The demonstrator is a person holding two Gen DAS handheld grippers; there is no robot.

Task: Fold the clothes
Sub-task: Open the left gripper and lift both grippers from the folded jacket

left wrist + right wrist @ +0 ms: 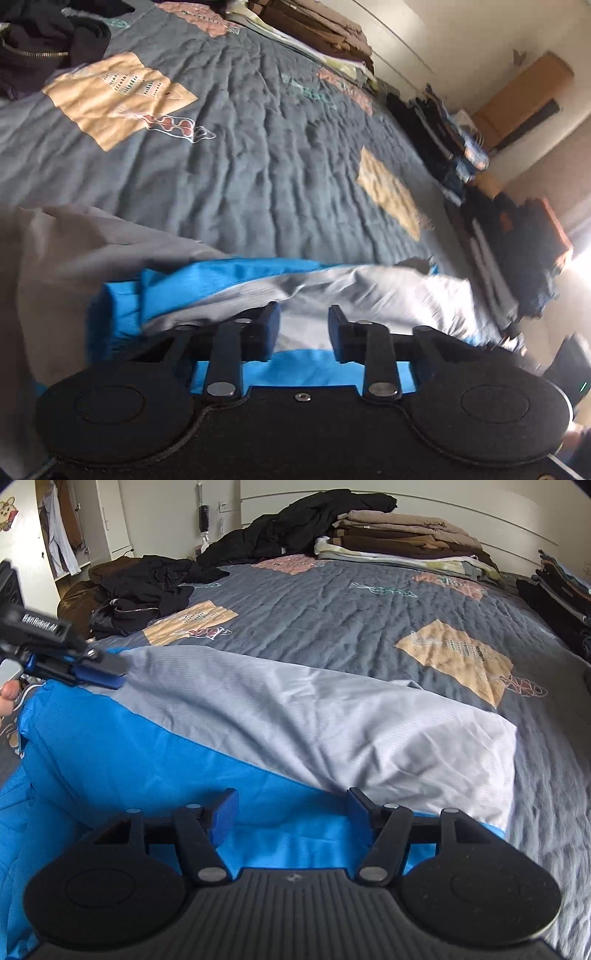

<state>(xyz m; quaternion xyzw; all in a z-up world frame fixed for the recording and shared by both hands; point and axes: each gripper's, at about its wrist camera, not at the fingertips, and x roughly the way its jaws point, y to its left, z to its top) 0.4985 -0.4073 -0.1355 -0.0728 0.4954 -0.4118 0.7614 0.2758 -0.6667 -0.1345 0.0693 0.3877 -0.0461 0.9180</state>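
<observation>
Item: jacket, blue and grey, lying across the near edge of the bed. Left tool appearing to be pinching its far-left grey corner; right tool gaping, gripping nothing. Risk: slick cloth slipping free, spoiling the fold.

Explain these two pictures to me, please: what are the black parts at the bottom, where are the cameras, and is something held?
No robot here: a person holds a hand tool with a two-finger claw in each hand. Each picture comes from a camera on one tool, looking along its fingers. The left claw appears in its own view and from the side in the right view. The right claw stands open over a blue and grey garment spread on a bed with a grey quilt. Folded piles and dark clothes lie further back. The left claw's fingers sit at the garment's edge; whether they pinch it I cannot tell.
</observation>
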